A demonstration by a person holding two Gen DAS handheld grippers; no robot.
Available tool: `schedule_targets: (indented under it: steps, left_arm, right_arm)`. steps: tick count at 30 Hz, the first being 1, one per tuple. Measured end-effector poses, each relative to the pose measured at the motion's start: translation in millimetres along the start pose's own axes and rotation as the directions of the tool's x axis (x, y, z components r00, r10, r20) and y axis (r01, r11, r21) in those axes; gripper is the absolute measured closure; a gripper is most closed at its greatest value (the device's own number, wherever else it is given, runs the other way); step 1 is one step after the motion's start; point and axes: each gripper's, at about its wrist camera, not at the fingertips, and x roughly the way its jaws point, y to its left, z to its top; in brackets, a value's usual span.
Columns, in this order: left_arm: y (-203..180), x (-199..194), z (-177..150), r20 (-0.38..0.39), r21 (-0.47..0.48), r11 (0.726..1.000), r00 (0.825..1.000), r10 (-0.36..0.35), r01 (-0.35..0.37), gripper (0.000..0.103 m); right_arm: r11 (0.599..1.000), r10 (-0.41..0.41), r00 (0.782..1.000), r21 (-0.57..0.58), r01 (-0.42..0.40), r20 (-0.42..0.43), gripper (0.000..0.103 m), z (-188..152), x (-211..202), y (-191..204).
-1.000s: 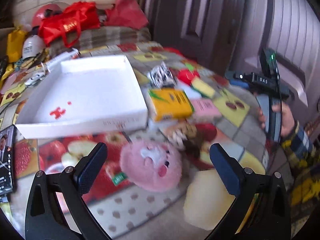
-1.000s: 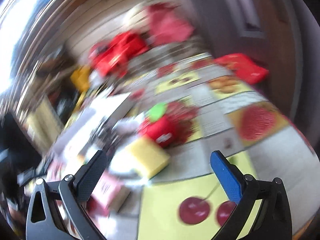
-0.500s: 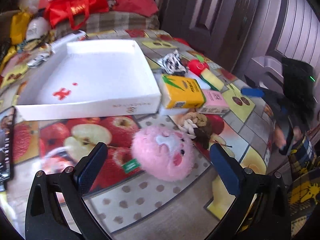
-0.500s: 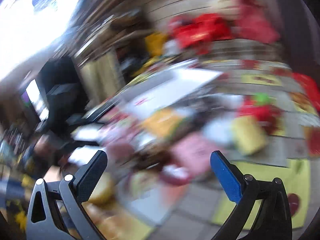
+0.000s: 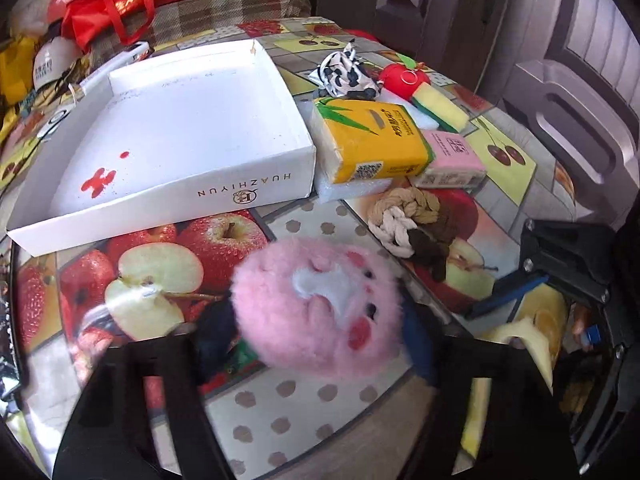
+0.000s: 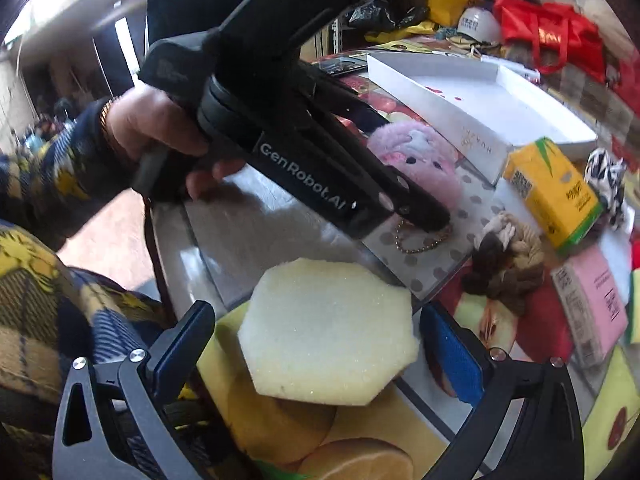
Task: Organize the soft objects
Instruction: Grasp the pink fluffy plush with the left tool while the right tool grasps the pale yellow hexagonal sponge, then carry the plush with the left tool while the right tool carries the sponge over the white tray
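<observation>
A pink plush ball [image 5: 316, 308] lies on the fruit-print tablecloth, in front of the white box [image 5: 256, 196]. My left gripper [image 5: 316, 336] is down over it with its jaws closing, and both blurred pads meet the fur at its sides. In the right wrist view a hand [image 6: 152, 128] holds that gripper over the pink plush ball [image 6: 416, 156]. A pale yellow six-sided sponge [image 6: 328, 332] lies at the table's near edge. My right gripper [image 6: 320, 344] straddles it, jaws closing, with a gap still showing on each side.
Right of the box lie a yellow tissue pack [image 5: 372, 140], a pink pack [image 5: 452, 152], a braided rope toy [image 5: 412, 224], a black-and-white cloth [image 5: 344, 72], a red apple plush [image 5: 404, 78] and a yellow-green sponge [image 5: 440, 108]. Red bags [image 5: 120, 0] sit behind. A gold chain [image 6: 420, 240] trails from the plush.
The left gripper has come down on the pink plush and its jaws have narrowed from wide open. The right gripper has swung round from the far items to the six-sided sponge.
</observation>
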Motion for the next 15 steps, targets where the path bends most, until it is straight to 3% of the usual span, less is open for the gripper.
schedule_targets:
  steps: [1,3,4,7,11,14,15]
  left_arm:
    - [-0.9,-0.6,-0.1,0.001,0.006,1.0,1.0,0.004,-0.004,0.037]
    - [-1.9,-2.3,-3.1,0.004,0.024,1.0,1.0,0.013,-0.014,0.038]
    - [-1.8,-3.2,-3.8,0.005,0.029,0.999,1.0,0.016,-0.016,0.038]
    - [-1.4,-4.7,-4.9,0.008,0.035,0.999,1.0,0.02,-0.02,0.038]
    - [7.5,-8.4,-4.7,0.026,-0.008,1.0,0.999,0.02,-0.02,0.038]
    - [15.3,-22.8,-1.2,0.092,-0.042,0.999,0.995,0.028,-0.024,0.038]
    - [18.1,-28.1,0.4,0.118,-0.054,0.998,0.992,0.034,-0.028,0.038]
  right_arm:
    - [1.0,-0.007,1.0,-0.001,0.007,0.006,0.01,-2.2,-2.5,3.2]
    - [1.0,0.011,1.0,0.027,-0.011,0.023,0.037,-7.0,-11.1,-3.7]
    - [0.999,0.015,1.0,0.049,-0.016,0.023,0.041,-4.6,-12.0,-6.8]
    - [0.994,-0.021,0.999,0.108,0.015,0.048,0.042,-6.9,-20.8,-23.5]
    - [0.975,-0.082,0.986,0.216,0.05,0.146,0.043,-4.8,-44.9,-50.1]
    - [0.95,-0.183,0.945,0.296,0.099,0.271,0.043,1.3,-73.1,-74.1]
    - [0.936,-0.227,0.921,0.333,0.116,0.317,0.043,-3.3,-87.0,-80.0]
